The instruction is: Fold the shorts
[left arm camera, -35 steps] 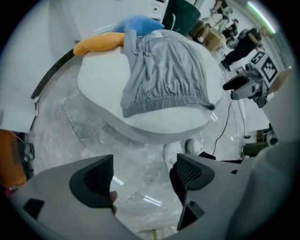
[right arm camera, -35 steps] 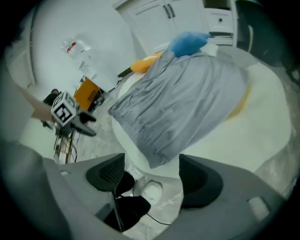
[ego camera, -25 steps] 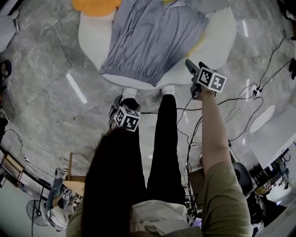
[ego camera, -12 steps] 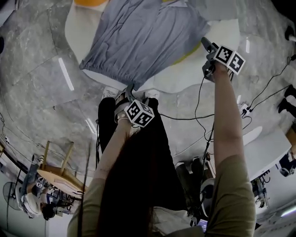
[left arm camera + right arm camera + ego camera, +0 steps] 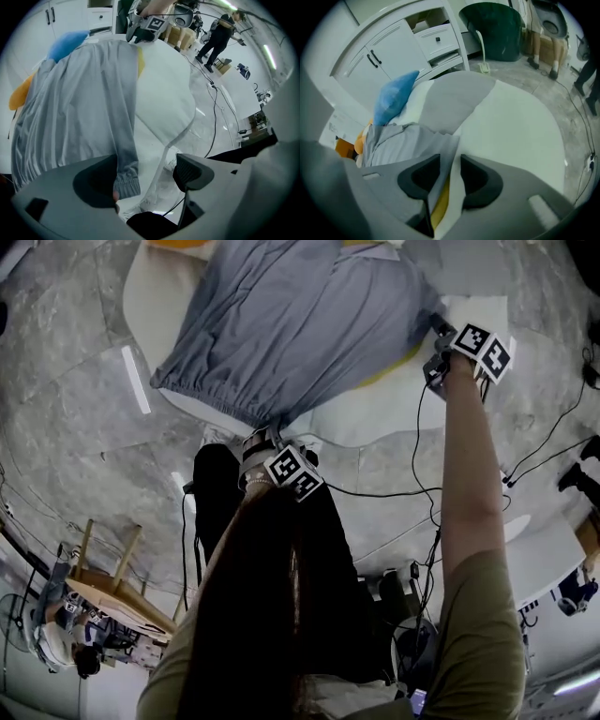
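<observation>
Shorts, left tool apart at waistband, right tool just closing round hem, gaps hidden in head view

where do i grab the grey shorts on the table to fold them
Take the grey fabric shorts by the end of their gathered elastic edge, which reaches the near rim of the white round table, and by the flat corner at the right. Come from above on the near side: both corners lie free.
</observation>
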A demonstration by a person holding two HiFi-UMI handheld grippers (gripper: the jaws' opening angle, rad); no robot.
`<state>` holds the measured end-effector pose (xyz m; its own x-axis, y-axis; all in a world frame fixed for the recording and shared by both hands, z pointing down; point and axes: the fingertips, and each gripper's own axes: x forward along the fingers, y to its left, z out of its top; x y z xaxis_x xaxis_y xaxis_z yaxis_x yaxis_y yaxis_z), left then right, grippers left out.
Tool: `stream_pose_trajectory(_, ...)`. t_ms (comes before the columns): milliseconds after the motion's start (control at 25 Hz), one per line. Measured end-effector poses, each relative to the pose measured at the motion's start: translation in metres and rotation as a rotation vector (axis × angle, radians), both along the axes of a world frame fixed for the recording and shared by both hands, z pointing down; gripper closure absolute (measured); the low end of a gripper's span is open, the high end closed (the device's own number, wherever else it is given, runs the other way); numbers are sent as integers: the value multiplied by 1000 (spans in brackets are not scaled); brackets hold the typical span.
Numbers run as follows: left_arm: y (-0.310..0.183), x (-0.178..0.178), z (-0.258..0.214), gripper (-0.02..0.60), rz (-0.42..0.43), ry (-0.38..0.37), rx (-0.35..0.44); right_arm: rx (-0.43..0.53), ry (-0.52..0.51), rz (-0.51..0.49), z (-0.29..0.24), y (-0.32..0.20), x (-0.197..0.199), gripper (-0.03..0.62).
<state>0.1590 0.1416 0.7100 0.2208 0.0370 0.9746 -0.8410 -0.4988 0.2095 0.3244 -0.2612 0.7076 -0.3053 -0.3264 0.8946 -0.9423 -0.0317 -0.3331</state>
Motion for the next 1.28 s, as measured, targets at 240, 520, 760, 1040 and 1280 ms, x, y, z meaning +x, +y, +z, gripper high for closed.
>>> stream_pose_trajectory(240, 7, -1, 13, 178, 56, -39, 10, 58, 141, -130, -7, 3, -3, 461)
stream_pose_trajectory(520, 8, -3, 12, 178, 51, -7, 4, 81, 140, -207, -10, 1, -20, 452)
stream_pose_trajectory(760, 14, -6, 21, 178, 41, 3, 3, -83, 90, -170, 15, -3, -10, 449)
stream_pose_trajectory(1040, 4, -19, 24, 310, 27, -44, 84, -135, 49, -186, 21, -8, -9, 543)
stream_pose_trajectory(1280, -4, -38, 20, 552, 43, -75, 87, -146, -8, -229, 8, -6, -12, 589)
